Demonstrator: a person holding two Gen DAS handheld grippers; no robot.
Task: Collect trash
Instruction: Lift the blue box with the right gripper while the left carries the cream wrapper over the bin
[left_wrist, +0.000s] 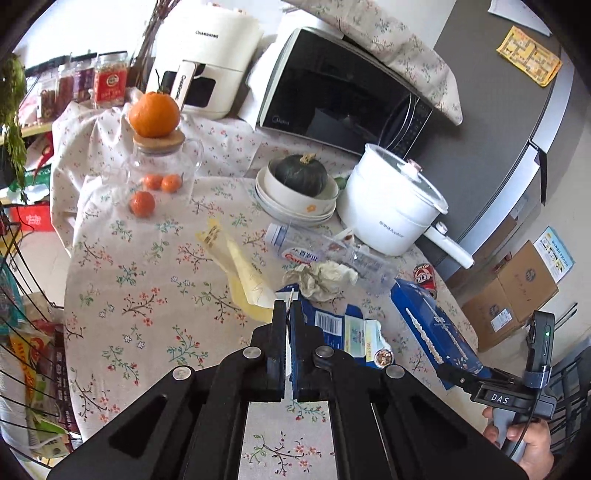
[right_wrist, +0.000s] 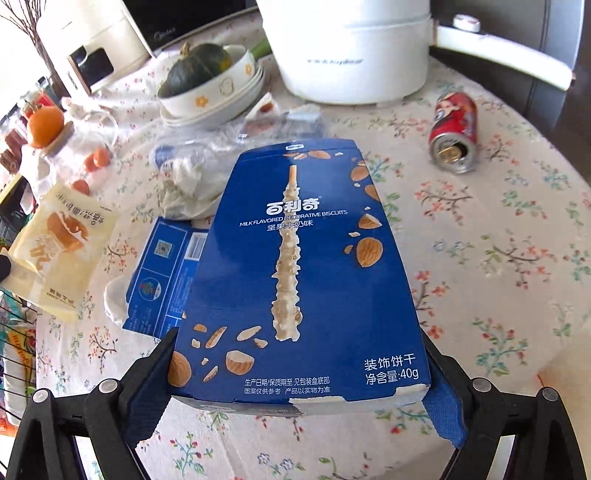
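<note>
My right gripper (right_wrist: 299, 369) is shut on a blue biscuit box (right_wrist: 306, 266) and holds it above the floral tablecloth; the box also shows in the left wrist view (left_wrist: 436, 325). My left gripper (left_wrist: 287, 306) is shut on the edge of a flattened blue carton (left_wrist: 340, 328), which lies on the table (right_wrist: 166, 258). A crumpled tissue (left_wrist: 321, 278), a yellow snack wrapper (left_wrist: 240, 273), a crushed clear plastic bottle (left_wrist: 328, 254) and a red drink can (right_wrist: 454, 136) lie on the table.
A white electric pot (left_wrist: 391, 206), stacked bowls with a green squash (left_wrist: 299, 188), a glass jar with oranges (left_wrist: 162, 166), a microwave (left_wrist: 343, 96) and an air fryer (left_wrist: 207, 62) stand at the back. A wire basket (left_wrist: 22, 314) with packaging is at the left.
</note>
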